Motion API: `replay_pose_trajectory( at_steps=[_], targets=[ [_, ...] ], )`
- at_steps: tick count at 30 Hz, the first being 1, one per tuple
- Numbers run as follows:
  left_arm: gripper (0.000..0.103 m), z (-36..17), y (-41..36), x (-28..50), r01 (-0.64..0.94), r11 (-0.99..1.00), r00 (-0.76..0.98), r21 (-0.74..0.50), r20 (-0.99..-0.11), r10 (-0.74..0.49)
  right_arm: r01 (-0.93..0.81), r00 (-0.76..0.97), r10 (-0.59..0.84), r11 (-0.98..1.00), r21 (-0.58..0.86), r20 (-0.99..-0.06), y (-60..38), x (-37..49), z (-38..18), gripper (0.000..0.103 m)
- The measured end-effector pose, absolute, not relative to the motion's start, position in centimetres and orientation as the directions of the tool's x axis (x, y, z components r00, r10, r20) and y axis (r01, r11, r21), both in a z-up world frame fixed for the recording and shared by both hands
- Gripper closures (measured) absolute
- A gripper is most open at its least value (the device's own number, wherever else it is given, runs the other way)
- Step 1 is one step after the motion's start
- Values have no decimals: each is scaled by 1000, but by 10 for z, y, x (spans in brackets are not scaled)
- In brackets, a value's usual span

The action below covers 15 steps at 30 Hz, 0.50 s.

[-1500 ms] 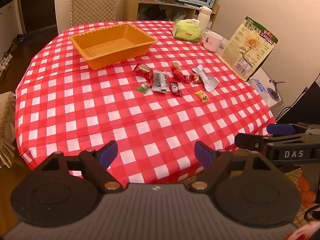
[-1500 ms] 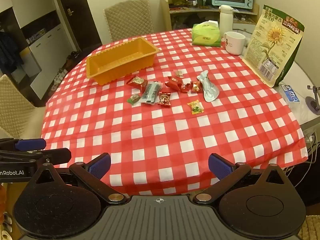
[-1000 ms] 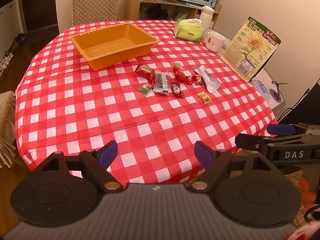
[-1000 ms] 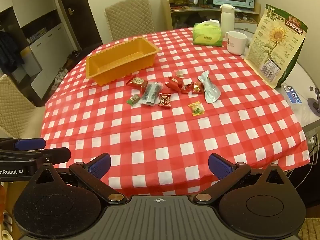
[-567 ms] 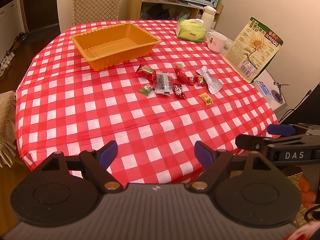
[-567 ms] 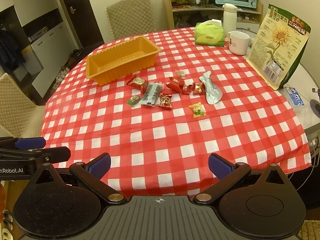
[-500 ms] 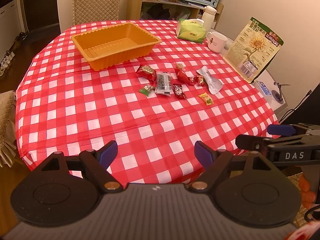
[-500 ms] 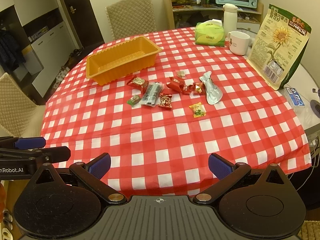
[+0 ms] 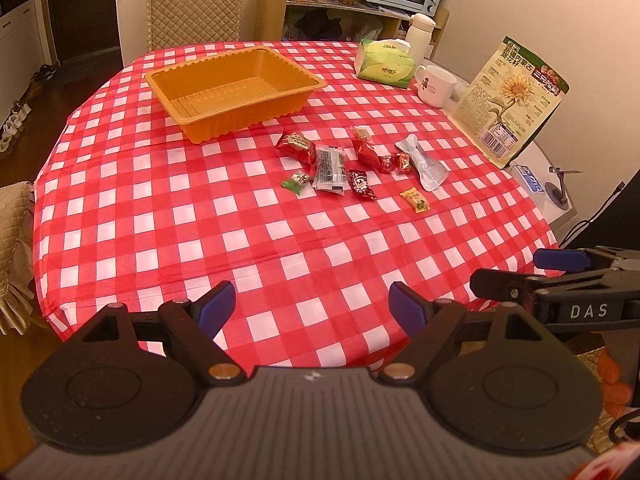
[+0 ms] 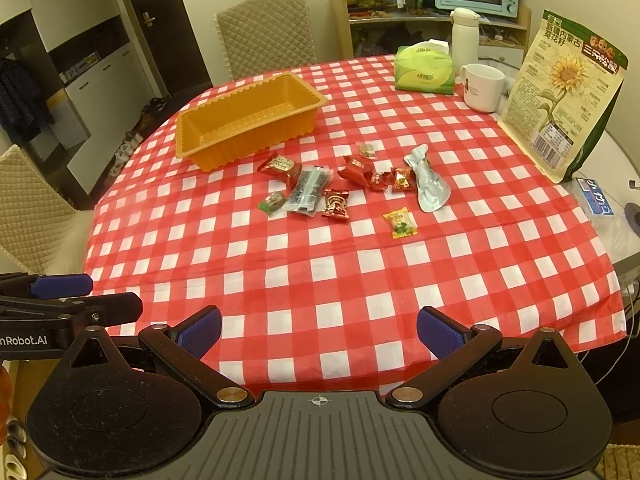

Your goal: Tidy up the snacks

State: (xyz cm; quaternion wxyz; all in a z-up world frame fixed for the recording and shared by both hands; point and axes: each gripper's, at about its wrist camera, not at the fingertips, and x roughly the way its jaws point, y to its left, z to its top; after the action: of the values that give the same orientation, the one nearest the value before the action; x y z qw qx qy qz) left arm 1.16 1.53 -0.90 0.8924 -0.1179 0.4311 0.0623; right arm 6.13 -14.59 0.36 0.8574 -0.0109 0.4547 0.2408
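White letters "DAS" stood on the black body of the right tongs (image 9: 560, 276), seen from the left wrist view. From the right wrist view, the left tongs (image 10: 60, 300) bore white lettering cut off at the frame edge, reading "nRobot.AI". The sunflower bag (image 10: 560, 96) carried Chinese print and a barcode, too small to read surely. The snack wrappers' print was illegible.
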Motion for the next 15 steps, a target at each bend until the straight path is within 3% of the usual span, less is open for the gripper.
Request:
replay_pose_trajectory(
  at_steps=[15],
  targets=[
    [21,-9,21,17,-213,964,621,-157,-784,9,-433,465,411,878,204,-784,-144,62,4,0]
  ],
)
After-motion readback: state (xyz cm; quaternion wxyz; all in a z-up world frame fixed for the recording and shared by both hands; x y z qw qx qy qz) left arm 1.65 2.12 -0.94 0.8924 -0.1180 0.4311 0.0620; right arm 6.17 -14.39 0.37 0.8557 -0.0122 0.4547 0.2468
